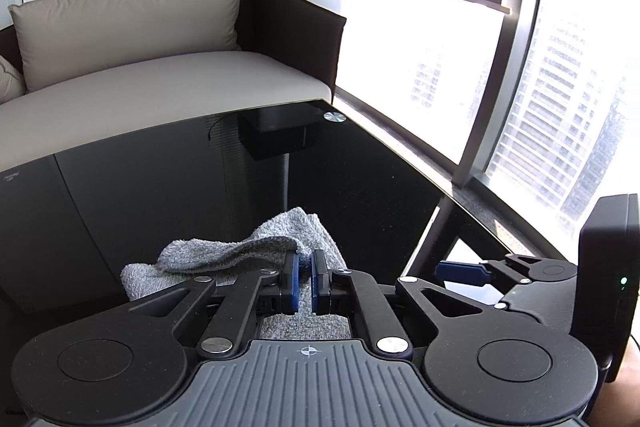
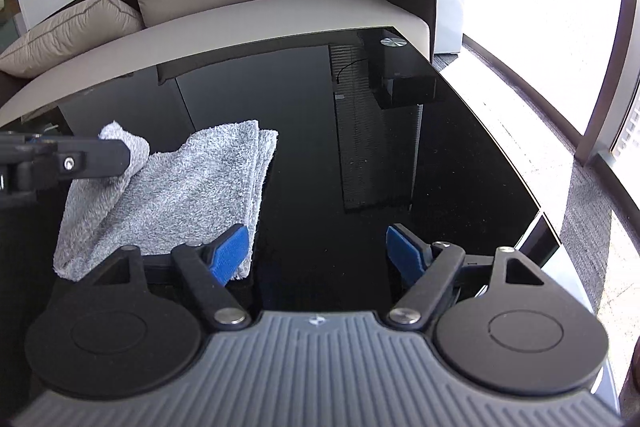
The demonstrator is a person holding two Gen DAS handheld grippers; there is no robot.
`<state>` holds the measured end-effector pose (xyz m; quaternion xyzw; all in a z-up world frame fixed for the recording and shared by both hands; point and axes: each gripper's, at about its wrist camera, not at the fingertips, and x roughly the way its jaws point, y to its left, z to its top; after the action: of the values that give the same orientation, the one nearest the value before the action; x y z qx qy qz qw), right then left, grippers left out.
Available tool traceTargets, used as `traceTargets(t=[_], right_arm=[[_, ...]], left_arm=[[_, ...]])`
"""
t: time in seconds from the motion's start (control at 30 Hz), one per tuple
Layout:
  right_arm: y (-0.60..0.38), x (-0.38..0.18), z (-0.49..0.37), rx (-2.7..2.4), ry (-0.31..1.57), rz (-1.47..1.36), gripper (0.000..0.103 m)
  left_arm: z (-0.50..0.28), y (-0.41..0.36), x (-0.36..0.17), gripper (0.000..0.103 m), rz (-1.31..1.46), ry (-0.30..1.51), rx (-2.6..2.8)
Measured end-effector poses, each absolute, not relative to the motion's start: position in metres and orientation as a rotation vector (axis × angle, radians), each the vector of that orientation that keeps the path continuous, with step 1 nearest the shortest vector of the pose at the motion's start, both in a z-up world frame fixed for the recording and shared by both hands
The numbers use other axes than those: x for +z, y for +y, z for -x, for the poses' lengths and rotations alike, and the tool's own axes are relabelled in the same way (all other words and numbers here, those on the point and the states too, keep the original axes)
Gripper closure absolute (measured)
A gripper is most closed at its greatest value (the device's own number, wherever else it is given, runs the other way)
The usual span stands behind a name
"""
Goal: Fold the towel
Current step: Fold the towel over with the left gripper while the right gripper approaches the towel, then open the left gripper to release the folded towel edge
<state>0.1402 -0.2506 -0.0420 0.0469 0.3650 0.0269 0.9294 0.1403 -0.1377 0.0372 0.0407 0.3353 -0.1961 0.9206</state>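
The gray towel [image 2: 176, 187] lies partly folded on the black counter [image 2: 440, 147], one corner pinched tight and lifted by the left gripper [image 1: 305, 267], probably to fold it over, while the right gripper [image 2: 320, 251] waits beside the towel, fingers [image 2: 230, 251] wide apart, holding nothing.

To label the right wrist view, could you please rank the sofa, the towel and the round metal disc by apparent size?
1. sofa
2. towel, though it lies nearer the camera
3. metal disc
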Motion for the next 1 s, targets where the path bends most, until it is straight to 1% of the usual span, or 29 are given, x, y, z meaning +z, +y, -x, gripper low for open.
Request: traceTargets(t=[0.23,0.57,0.67,0.7,0.77,0.8,1.0], right_arm=[[-0.245,-0.044,-0.143,0.07,0.747,-0.064,0.026],[-0.255,-0.043,-0.143,0.05,0.75,-0.081,0.026],[-0.261,-0.043,-0.143,0.009,0.744,-0.078,0.026],[-0.264,-0.043,-0.143,-0.008,0.74,-0.08,0.026],[-0.269,-0.043,-0.144,-0.035,0.734,-0.095,0.026],[-0.271,-0.043,-0.144,-0.041,0.733,-0.106,0.026],[-0.278,-0.039,-0.145,-0.076,0.693,-0.162,0.026]], left_arm=[[-0.146,-0.151,0.043,0.098,-0.093,0.7,-0.473],[-0.146,-0.159,0.013,0.096,-0.121,0.746,-0.516],[-0.143,-0.157,0.009,0.09,-0.128,0.742,-0.521],[-0.14,-0.156,0.009,0.085,-0.137,0.734,-0.513],[-0.137,-0.152,0.01,0.064,-0.138,0.721,-0.498],[-0.134,-0.148,0.011,0.06,-0.133,0.715,-0.488],[-0.122,-0.124,0.011,0.057,-0.133,0.71,-0.428]])
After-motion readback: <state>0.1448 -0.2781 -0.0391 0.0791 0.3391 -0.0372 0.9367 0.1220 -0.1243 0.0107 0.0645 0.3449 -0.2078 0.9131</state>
